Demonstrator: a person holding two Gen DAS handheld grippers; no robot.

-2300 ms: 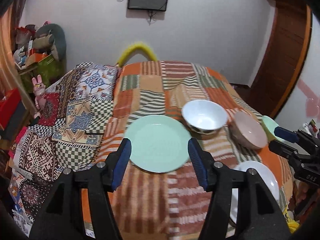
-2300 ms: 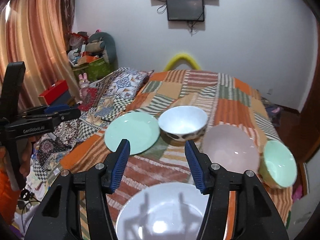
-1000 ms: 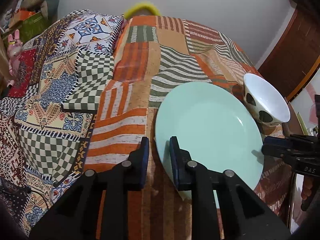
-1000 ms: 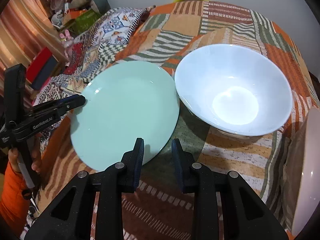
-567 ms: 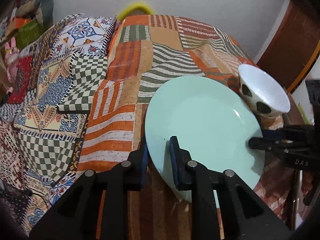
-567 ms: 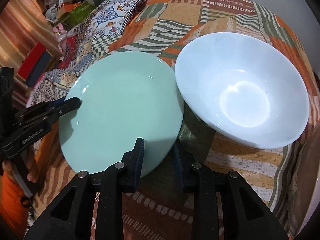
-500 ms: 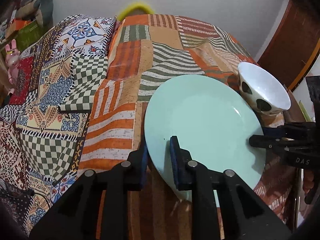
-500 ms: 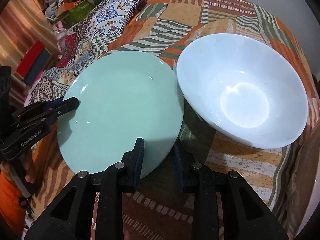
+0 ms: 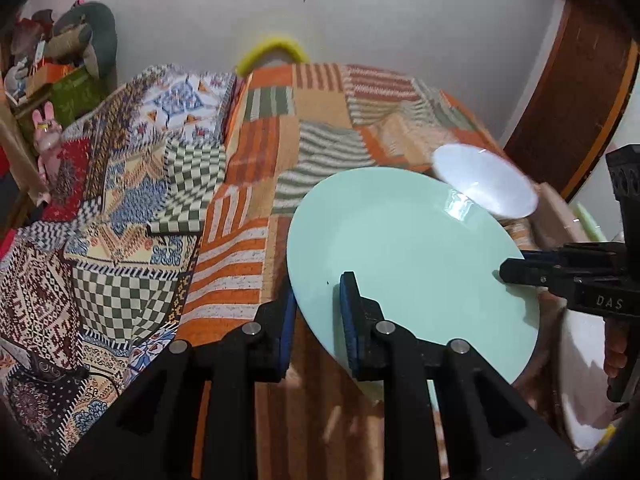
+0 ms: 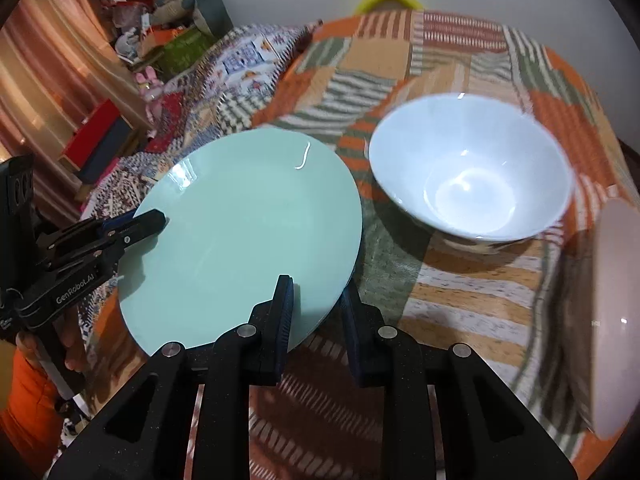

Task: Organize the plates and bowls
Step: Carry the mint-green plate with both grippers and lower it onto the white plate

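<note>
A mint green plate (image 9: 412,252) is held off the patchwork cloth (image 9: 312,128) by both grippers. My left gripper (image 9: 318,300) is shut on its left rim. My right gripper (image 10: 318,300) is shut on its right rim; the plate also shows in the right wrist view (image 10: 248,232). A white bowl (image 10: 472,168) stands on the cloth just right of the plate, and it shows blurred in the left wrist view (image 9: 484,184). A pink dish (image 10: 616,312) lies at the right edge.
A white plate (image 9: 584,384) lies at the near right, partly hidden by the right gripper body. A folded patterned blanket (image 9: 120,200) covers the left side. Toys and boxes (image 9: 60,64) stand by the far left wall. A wooden door (image 9: 576,92) is at the right.
The green plate has come up off the cloth, held by both grippers on opposite rims. Both views have pulled back and tilted up a little, with motion blur.
</note>
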